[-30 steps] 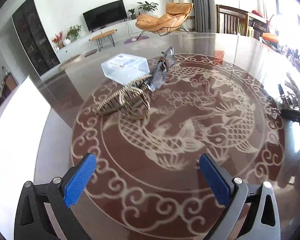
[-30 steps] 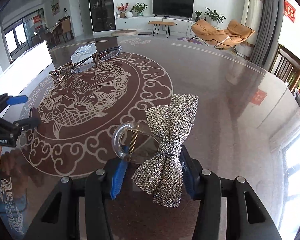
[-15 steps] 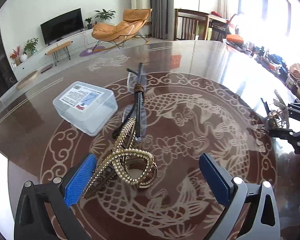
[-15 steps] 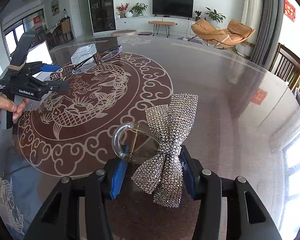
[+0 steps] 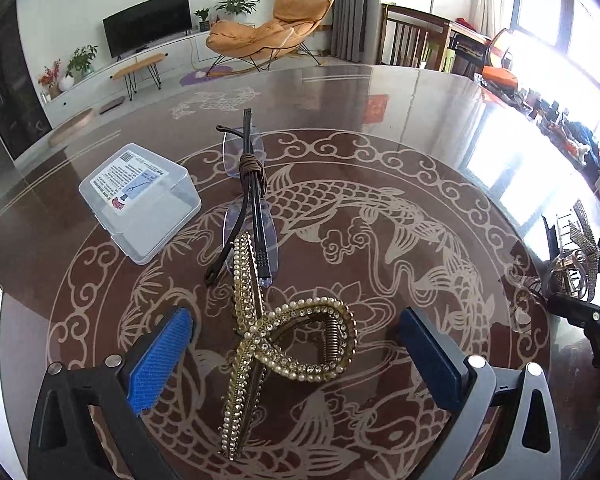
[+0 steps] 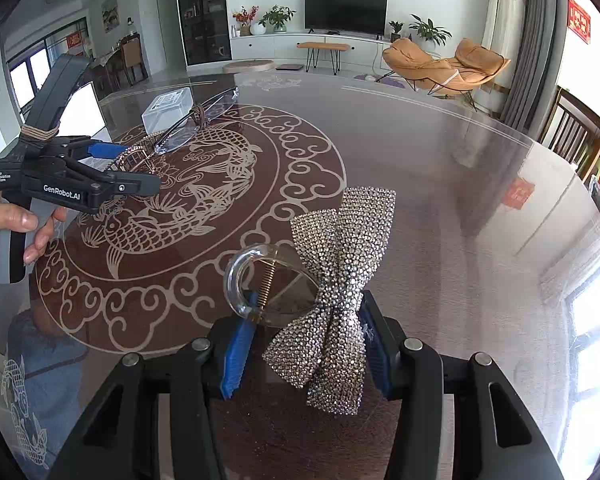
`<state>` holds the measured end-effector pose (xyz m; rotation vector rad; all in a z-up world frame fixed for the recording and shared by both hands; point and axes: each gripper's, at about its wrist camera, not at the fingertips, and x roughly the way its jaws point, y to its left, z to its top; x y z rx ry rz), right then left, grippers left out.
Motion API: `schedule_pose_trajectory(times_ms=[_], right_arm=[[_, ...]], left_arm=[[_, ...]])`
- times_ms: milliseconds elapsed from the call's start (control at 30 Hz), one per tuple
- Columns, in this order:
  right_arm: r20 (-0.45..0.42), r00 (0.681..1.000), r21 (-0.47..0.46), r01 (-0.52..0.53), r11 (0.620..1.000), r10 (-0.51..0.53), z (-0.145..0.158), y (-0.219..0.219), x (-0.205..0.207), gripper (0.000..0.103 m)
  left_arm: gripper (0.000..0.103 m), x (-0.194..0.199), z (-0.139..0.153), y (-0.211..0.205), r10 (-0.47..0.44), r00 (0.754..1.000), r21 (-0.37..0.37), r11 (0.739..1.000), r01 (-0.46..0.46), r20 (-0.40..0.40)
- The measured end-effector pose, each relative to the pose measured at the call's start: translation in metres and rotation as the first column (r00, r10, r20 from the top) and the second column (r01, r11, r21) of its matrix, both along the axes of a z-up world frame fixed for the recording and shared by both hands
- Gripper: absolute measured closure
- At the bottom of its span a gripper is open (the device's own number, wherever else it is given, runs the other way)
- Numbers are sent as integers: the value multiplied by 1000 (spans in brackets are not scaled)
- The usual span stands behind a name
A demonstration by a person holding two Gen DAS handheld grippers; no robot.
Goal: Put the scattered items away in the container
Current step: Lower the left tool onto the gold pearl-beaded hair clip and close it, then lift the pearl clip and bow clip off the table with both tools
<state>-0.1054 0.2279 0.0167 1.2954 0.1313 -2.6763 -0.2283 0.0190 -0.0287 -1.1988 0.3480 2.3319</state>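
Blue-padded fingers of the right gripper (image 6: pixel 304 344) were clamped on a rhinestone bow hair clip (image 6: pixel 342 280), held over the glossy table (image 6: pixel 440 184). The left gripper (image 5: pixel 300 356) had its fingers apart around a pearl-studded gold hair claw (image 5: pixel 288 344) lying at the table's patterned middle. Just beyond it lay glasses (image 5: pixel 252 216), and beside those the clear plastic container (image 5: pixel 140 200), lid shut.

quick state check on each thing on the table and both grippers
left gripper: open, straddling the gold clip
gold pearl hair clip: lying on the table, not gripped
glasses: folded, lying on the table
clear plastic box: lid shut
rhinestone bow hair clip: clamped in the right gripper
right gripper: shut on the bow clip
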Motion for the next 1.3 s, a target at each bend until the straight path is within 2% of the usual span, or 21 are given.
schedule_pose_trajectory(times_ms=[567, 667, 800, 933, 1067, 1167, 1233, 1267, 1300], right_arm=[[0, 1000, 0, 1, 1000, -1, 0, 0, 0, 52], [-1, 1000, 3, 1, 1000, -1, 0, 0, 1, 52], [-1, 1000, 2, 2, 1000, -2, 0, 0, 2, 52], [-5, 1000, -6, -27, 1000, 27, 0, -3, 5, 53], [1, 994, -63, -105, 992, 105, 0, -15, 39, 53], [2, 994, -84, -113, 990, 114, 0, -23, 58, 52], [2, 994, -58, -107, 993, 107, 0, -28, 58, 52], [3, 995, -52, -103, 993, 103, -1, -29, 58, 52], [3, 995, -47, -102, 994, 102, -1, -30, 57, 51]], left_arm=[[0, -2, 0, 2, 7, 1000, 0, 1000, -7, 0], [57, 5, 8, -4, 23, 999, 34, 999, -21, -47], [57, 22, 5, -18, 54, 998, 41, 998, -53, -38], [57, 71, 2, -36, 131, 991, 43, 991, -129, -36], [57, 128, 2, -46, 210, 977, 45, 977, -208, -37], [55, 140, 1, -47, 249, 968, 36, 968, -248, -41], [47, 138, 0, -47, 259, 965, 51, 965, -258, -31], [30, 136, 0, -45, 253, 967, 64, 966, -252, -17], [8, 133, -1, -41, 247, 969, 58, 967, -246, -5]])
